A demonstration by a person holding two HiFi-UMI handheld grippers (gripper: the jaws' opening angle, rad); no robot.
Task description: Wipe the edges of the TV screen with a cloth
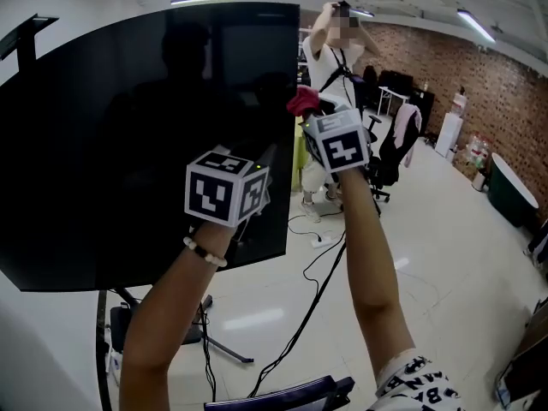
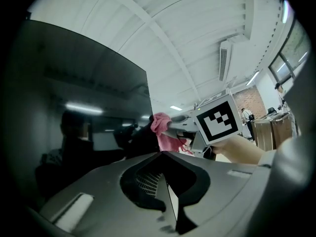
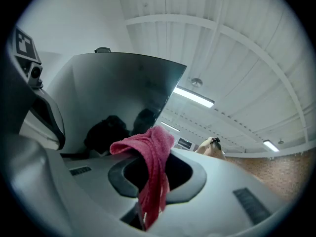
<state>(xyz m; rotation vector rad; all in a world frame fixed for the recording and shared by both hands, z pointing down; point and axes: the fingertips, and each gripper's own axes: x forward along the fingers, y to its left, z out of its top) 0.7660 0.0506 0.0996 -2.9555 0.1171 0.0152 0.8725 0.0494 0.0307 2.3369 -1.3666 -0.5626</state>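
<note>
The big black TV screen (image 1: 128, 144) fills the left of the head view and stands on a floor stand. A pink-red cloth (image 1: 302, 101) is bunched at the screen's right edge, about a third of the way down, and my right gripper (image 1: 312, 116) is shut on it. In the right gripper view the cloth (image 3: 150, 169) hangs from between the jaws, with the screen (image 3: 123, 98) just beyond. My left gripper (image 2: 165, 154) is shut on nothing; its marker cube (image 1: 227, 187) hangs before the screen's lower right part. The right gripper's cube (image 2: 216, 122) and the cloth (image 2: 160, 125) show ahead of it.
A person (image 1: 336, 54) stands behind the TV's right edge. Black cables (image 1: 317, 289) trail over the white floor below the stand's legs (image 1: 218, 345). A dark chair back (image 1: 291, 396) is at the bottom. Office chairs (image 1: 394, 148) and a brick wall (image 1: 488, 75) lie at the right.
</note>
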